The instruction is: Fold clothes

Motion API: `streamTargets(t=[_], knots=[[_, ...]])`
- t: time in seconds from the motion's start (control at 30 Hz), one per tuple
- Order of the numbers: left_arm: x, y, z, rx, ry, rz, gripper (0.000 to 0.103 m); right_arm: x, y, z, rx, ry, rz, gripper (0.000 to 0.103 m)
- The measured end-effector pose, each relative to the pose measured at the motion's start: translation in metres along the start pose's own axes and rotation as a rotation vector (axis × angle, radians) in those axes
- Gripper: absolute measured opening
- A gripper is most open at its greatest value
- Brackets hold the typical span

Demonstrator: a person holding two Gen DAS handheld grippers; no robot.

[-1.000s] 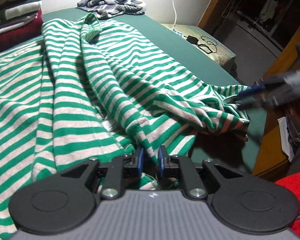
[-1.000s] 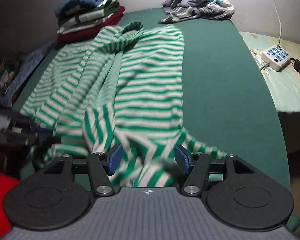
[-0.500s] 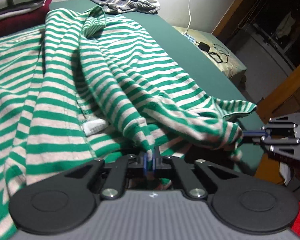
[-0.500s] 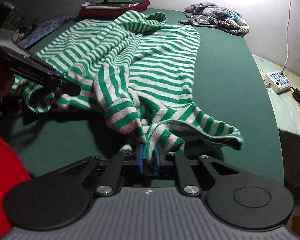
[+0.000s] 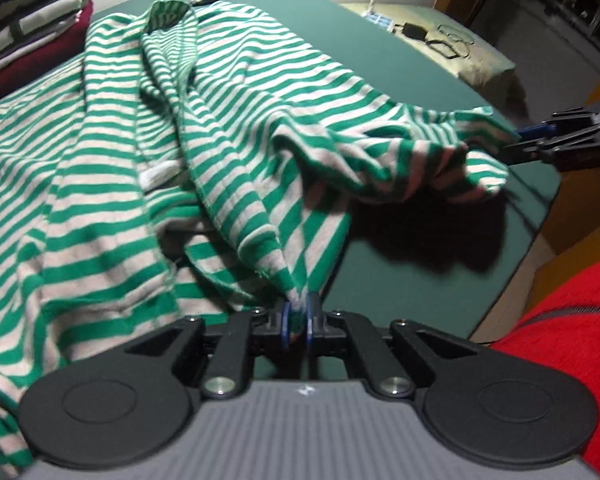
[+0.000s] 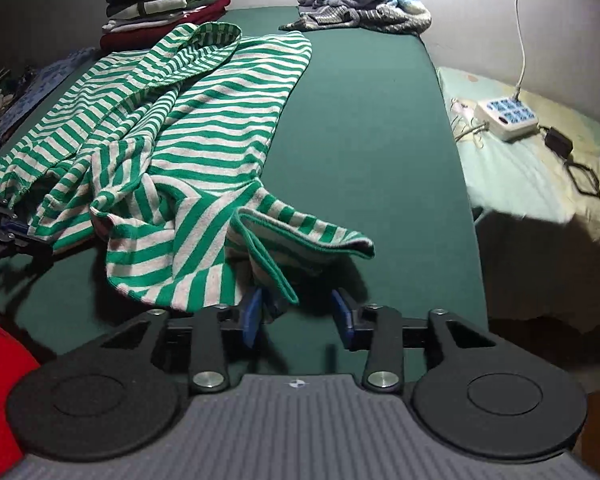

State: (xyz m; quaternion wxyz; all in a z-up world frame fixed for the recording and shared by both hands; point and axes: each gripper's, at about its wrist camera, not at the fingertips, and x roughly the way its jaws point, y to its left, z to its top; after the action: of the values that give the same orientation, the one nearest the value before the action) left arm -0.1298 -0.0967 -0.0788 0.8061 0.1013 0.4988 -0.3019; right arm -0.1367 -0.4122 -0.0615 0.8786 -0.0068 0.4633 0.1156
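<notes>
Left wrist view: your left gripper (image 5: 297,322) pinches the hem of the green-striped shirt (image 5: 228,128), which lies rumpled across the green table (image 6: 364,128), probably to hold that edge. Your right gripper (image 6: 298,316) is opening beside a sleeve cuff, nothing clamped. No containers visible.

text: you have none readable | garment tag (image 5: 159,171): white, too blurred to read | power strip (image 6: 506,116): blue sockets, no legible markings | gripper bodies: small emblem only, no letters
</notes>
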Motion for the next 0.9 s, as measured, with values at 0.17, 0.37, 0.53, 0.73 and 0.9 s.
streamTargets(t=[0.17, 0.37, 0.53, 0.73, 0.9], knots=[[-0.040, 0.013, 0.011, 0.046, -0.040, 0.067, 0.034, -0.004, -0.015, 0.002, 0.164, -0.059, 0.157, 0.047], [-0.049, 0.007, 0.049, 0.066, -0.128, 0.087, 0.044, 0.018, -0.006, 0.005, 0.135, -0.062, 0.131, 0.020], [0.004, -0.012, 0.067, 0.107, -0.101, 0.110, 0.044, 0.007, -0.007, 0.003, 0.050, -0.092, 0.049, 0.005], [0.036, -0.018, 0.060, 0.078, -0.028, 0.000, 0.043, -0.013, -0.038, -0.007, 0.042, -0.046, -0.179, 0.004], [0.044, -0.041, 0.043, 0.110, 0.016, -0.105, 0.049, 0.000, -0.050, -0.022, 0.038, 0.017, -0.291, 0.003]])
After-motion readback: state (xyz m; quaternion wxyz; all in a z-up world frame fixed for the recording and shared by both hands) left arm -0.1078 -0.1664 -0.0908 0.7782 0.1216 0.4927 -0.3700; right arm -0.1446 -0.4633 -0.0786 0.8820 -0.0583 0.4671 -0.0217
